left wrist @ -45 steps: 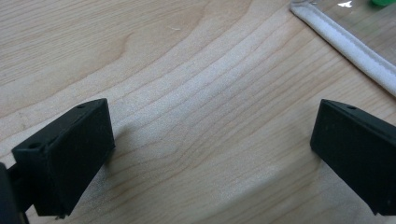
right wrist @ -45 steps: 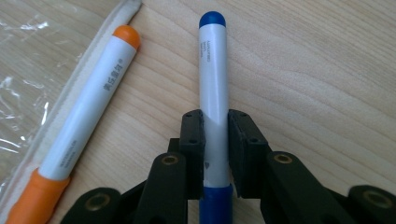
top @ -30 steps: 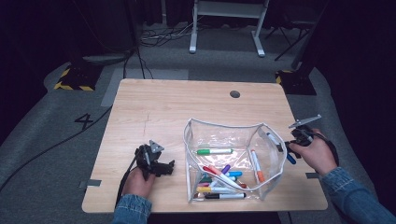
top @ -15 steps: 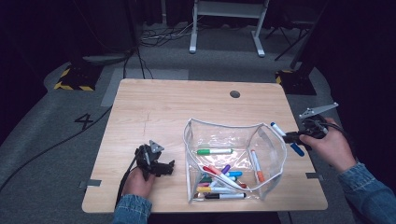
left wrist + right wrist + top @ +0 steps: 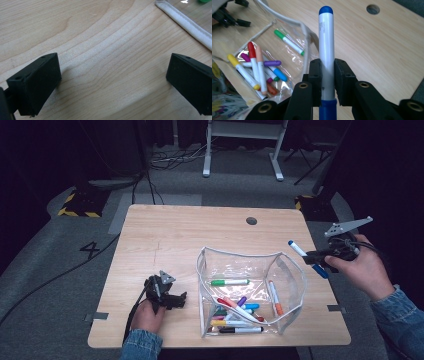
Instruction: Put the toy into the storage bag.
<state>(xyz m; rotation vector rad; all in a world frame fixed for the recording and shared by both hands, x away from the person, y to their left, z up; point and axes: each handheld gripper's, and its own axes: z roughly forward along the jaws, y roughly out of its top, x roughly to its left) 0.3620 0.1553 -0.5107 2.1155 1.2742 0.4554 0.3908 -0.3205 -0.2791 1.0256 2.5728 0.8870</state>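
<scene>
The blue marker sits clamped between the 2 black jaws of the right claw, its white barrel squeezed near the lower end and its blue cap pointing away from the hand. In the right gripper view the print on the barrel and the blue collar below the pads are plain to see; the high view gives the marker as a small slanted stick, held in the air off the right edge of the counter, just beside the clear pouch and apart from it.

The pouch stands open on the counter's near right part. From above, a green marker lies alone toward its far side, an orange marker along its right wall, and a heap of others toward the near corner. The right gripper view looks through the plastic and separates that heap: red, yellow, purple and light-blue caps crossing each other.

The left claw rests on the counter left of the pouch, gripped by the person's hand. The left gripper view shows its jaws spread wide over bare wood, with the pouch's white hem at the upper right.
</scene>
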